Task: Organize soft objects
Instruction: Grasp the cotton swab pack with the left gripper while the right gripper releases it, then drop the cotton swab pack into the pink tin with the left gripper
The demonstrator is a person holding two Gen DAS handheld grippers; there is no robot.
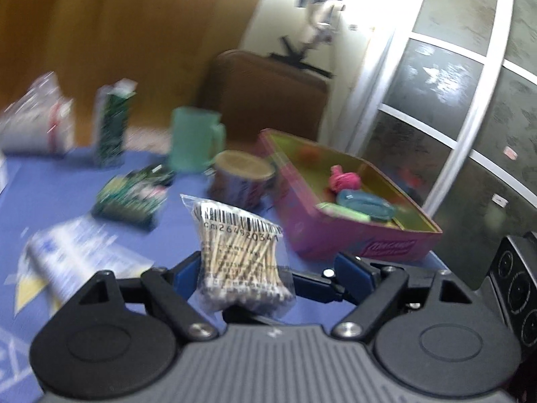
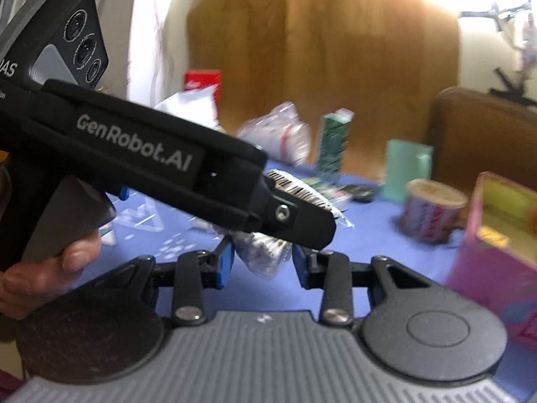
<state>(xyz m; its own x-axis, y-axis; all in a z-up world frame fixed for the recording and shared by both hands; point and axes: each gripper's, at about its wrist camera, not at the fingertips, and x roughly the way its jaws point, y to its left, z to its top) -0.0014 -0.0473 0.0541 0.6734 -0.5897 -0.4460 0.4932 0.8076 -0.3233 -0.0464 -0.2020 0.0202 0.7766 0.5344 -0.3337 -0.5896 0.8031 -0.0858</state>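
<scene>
A clear bag of cotton swabs (image 1: 240, 255) stands upright between the wide-apart fingers of my left gripper (image 1: 268, 273), leaning on the left finger (image 1: 188, 268); the right finger does not touch it. In the right wrist view the left gripper's body (image 2: 167, 164) crosses the frame, and the bag's lower end (image 2: 263, 250) hangs between the blue pads of my right gripper (image 2: 263, 263), which stand beside it with small gaps. A pink tin box (image 1: 339, 201) with soft items inside sits on the blue table to the right.
On the blue table (image 1: 67, 174) stand a teal mug (image 1: 194, 139), a round tin can (image 1: 243, 176), a green carton (image 1: 112, 124), a green packet (image 1: 132, 196), a plastic bag (image 1: 37, 124) and a white-blue packet (image 1: 74, 258). A brown chair (image 1: 265, 94) stands behind.
</scene>
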